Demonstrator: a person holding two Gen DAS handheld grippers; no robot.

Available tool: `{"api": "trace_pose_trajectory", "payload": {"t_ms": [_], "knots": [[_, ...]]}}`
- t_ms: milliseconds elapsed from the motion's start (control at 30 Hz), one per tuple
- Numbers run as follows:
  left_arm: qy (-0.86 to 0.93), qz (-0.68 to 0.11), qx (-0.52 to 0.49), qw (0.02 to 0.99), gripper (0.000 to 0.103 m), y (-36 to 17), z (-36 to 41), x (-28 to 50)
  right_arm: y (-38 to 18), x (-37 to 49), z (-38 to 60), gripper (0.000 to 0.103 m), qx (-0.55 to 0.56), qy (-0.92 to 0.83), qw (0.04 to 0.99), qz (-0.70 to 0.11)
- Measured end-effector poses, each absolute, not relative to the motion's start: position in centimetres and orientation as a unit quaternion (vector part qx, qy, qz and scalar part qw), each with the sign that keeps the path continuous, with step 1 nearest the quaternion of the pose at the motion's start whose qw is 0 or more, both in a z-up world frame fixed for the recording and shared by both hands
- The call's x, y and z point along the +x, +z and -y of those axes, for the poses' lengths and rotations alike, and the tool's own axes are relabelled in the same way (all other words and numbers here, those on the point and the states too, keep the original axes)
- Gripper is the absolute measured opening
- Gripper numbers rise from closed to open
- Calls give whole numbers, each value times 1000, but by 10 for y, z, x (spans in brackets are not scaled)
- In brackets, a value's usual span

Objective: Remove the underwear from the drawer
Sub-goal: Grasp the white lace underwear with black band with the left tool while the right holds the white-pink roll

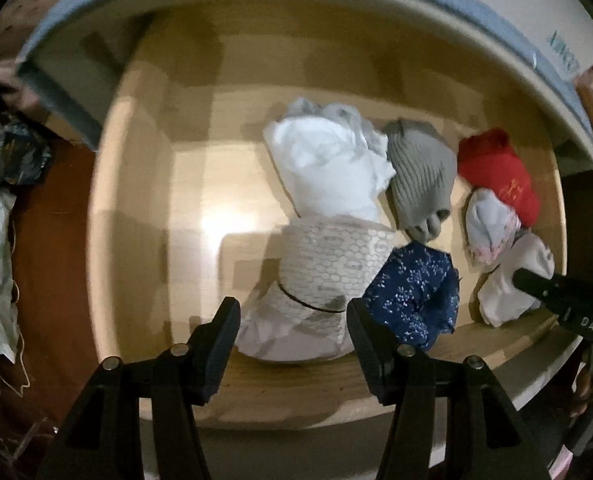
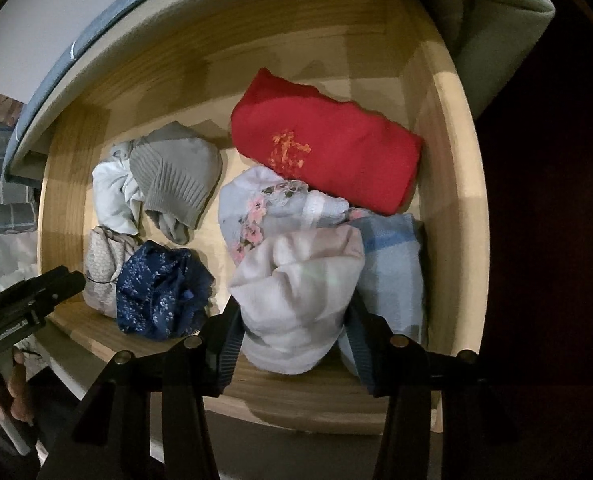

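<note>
Pinching pale rolled underwear [image 2: 296, 300] btwn R fingers [image 2: 232, 344] — L fingers [image 1: 224, 340] spread, over honeycomb-print bundle [image 1: 328, 268].

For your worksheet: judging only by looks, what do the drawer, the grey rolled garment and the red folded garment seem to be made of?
Drawer: pale wood, probably pine, smooth finish; grain lines show on its walls.
Grey rolled garment: knitted fabric, matt; parallel ribs run across it.
Red folded garment: soft, fine-knit cloth, perhaps cotton, matt; an orange-gold motif sits on it, stitched or printed, unclear.
</note>
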State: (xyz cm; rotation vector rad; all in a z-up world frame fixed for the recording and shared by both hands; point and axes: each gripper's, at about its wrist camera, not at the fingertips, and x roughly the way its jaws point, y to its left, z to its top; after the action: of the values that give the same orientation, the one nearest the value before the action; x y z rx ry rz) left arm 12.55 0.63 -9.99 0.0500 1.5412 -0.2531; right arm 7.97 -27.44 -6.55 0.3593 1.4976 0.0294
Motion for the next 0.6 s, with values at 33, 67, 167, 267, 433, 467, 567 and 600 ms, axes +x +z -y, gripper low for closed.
{"api": "trace_pose_trajectory", "payload": {"t_ms": [33,67,167,267,433,467,567,600], "knots": [[-117,-698,26,706,57,-103,-3,126,-65,80,274,45,161,13,717,-678],[-118,-703,33,701,57,-107,1,128,-64,79,275,45,160,13,717,-678],[-117,-715,49,687,58,-118,10,132,-63,79,275,45,159,14,715,-680],[-114,-726,59,675,60,-127,16,137,-68,83,269,45,161,14,714,-681],[-105,-751,50,651,61,-140,18,149,-71,85,267,45,164,17,711,-683],[-103,-755,51,646,62,-142,18,150,-72,85,266,45,167,18,710,-684],[-98,-760,40,642,62,-145,15,155,-74,85,267,45,175,19,708,-684],[-98,-759,37,642,61,-145,14,156,-74,85,268,45,175,20,707,-685]]}}
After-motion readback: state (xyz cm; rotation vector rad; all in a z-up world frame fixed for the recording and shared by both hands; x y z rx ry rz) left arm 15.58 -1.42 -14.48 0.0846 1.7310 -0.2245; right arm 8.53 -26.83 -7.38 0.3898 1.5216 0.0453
